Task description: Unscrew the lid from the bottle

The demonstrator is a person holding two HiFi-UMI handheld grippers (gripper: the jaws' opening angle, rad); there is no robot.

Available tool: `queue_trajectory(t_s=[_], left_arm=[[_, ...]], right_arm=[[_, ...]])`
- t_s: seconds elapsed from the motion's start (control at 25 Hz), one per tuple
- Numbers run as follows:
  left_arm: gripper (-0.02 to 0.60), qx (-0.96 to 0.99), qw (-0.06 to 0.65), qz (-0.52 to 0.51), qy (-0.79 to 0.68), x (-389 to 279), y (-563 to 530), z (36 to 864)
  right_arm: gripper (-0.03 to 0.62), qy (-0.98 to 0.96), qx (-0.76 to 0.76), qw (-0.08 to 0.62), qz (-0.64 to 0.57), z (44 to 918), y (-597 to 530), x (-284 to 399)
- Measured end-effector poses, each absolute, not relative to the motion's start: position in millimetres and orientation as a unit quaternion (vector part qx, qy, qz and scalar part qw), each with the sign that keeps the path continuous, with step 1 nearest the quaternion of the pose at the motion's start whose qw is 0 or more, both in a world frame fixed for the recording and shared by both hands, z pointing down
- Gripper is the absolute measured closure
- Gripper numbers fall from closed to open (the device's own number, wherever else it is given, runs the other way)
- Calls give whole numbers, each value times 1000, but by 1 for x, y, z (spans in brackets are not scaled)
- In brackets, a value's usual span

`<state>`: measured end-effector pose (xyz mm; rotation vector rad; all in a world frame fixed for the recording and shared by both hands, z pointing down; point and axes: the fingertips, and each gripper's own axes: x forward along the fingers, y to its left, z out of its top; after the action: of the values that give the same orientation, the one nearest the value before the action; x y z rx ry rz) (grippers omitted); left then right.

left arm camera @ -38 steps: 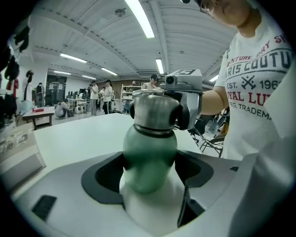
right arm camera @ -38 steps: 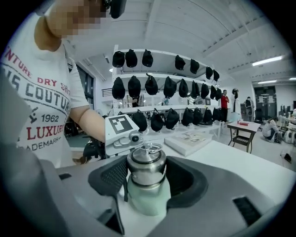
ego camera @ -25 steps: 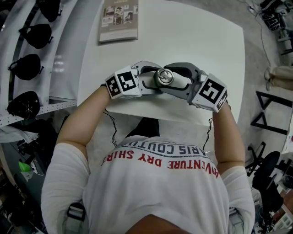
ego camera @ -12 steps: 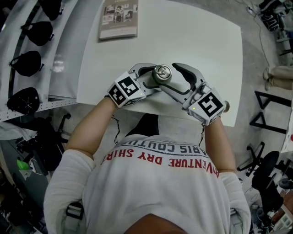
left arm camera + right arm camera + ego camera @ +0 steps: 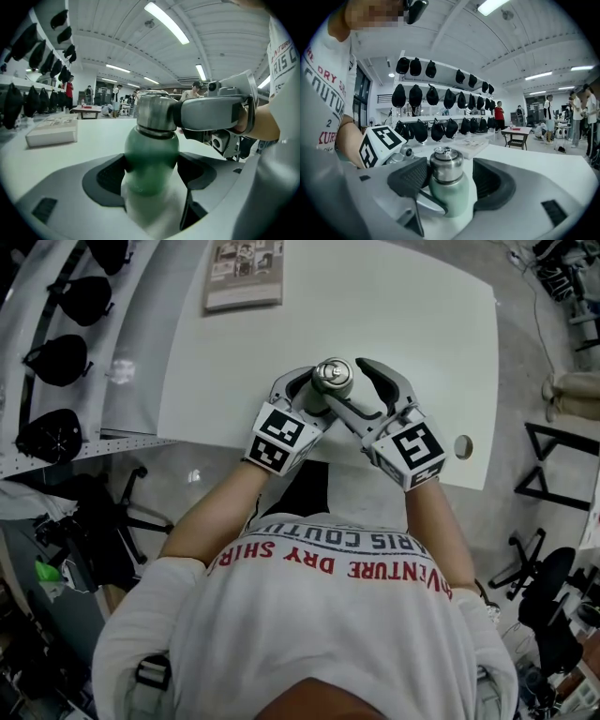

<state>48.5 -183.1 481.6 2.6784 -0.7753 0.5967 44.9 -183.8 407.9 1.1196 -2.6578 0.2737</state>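
A green bottle (image 5: 151, 157) with a silver screw lid (image 5: 332, 374) stands upright near the front edge of the white table (image 5: 422, 324). My left gripper (image 5: 307, 397) comes in from the near left and is shut on the bottle's green body (image 5: 449, 192), with both pads pressed against it. My right gripper (image 5: 361, 395) reaches in from the near right at lid height. Its jaws stand wide around the lid (image 5: 446, 171). The left pad lies close against the lid and a gap shows at the right pad. The bottle's base is hidden by the grippers.
A flat printed booklet (image 5: 244, 276) lies at the table's far left. Black caps (image 5: 56, 306) hang along a white rack left of the table. A small round object (image 5: 462, 446) sits at the table's near right edge. Chair bases stand on the floor.
Both grippers and the bottle have shifted a little away from me. The right gripper has swung round towards my body, and its jaws now stand wider about the lid.
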Motion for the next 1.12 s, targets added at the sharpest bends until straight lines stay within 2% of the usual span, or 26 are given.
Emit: queue_trajectory(t_s=[0.24,0.56,1.12], left_arm=[[222,922,149,202,-296,48,-184,482],[222,921,149,203,-298,48,-183,481],[222,947,125,233,-180,46,-183,483]], right_arm=[[296,-910,384,135,78,409,-188,37],[349,-912,381,137,70,408,-187,34],[353,-934,313,161,59,410,-188,30]])
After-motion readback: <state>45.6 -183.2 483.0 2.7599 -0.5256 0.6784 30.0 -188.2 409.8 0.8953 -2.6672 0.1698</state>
